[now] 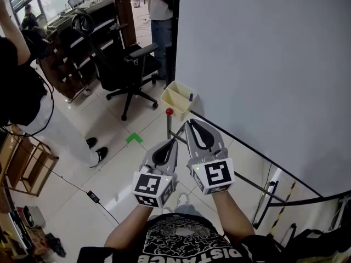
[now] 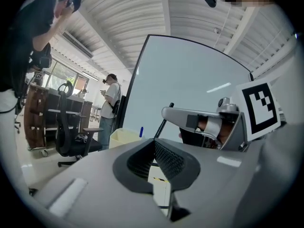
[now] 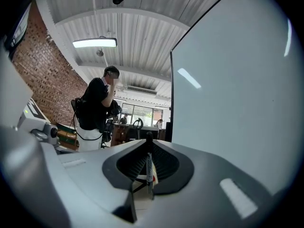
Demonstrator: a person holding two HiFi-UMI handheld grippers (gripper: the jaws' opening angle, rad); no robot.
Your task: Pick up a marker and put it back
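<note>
My right gripper (image 3: 148, 144) is shut on a thin black marker (image 3: 149, 167) that stands upright between its jaws, its cap poking above the tips. In the head view this right gripper (image 1: 188, 123) is held close to the whiteboard (image 1: 263, 64), just below the yellow bin (image 1: 174, 100). A blue marker (image 1: 190, 97) sticks out of that bin. My left gripper (image 1: 174, 142) sits beside the right one, slightly lower. In its own view the left gripper (image 2: 154, 144) is shut with nothing between its jaws; the bin (image 2: 124, 136) and blue marker (image 2: 141, 131) lie ahead.
A red-topped post (image 1: 169, 112) stands under the bin by the whiteboard's frame. A black office chair (image 1: 123, 64) and a dark shelf unit (image 1: 82, 34) stand to the left. One person (image 1: 27, 86) stands at the left, another (image 1: 159, 15) beyond the chair. A cable (image 1: 93, 196) runs across the floor.
</note>
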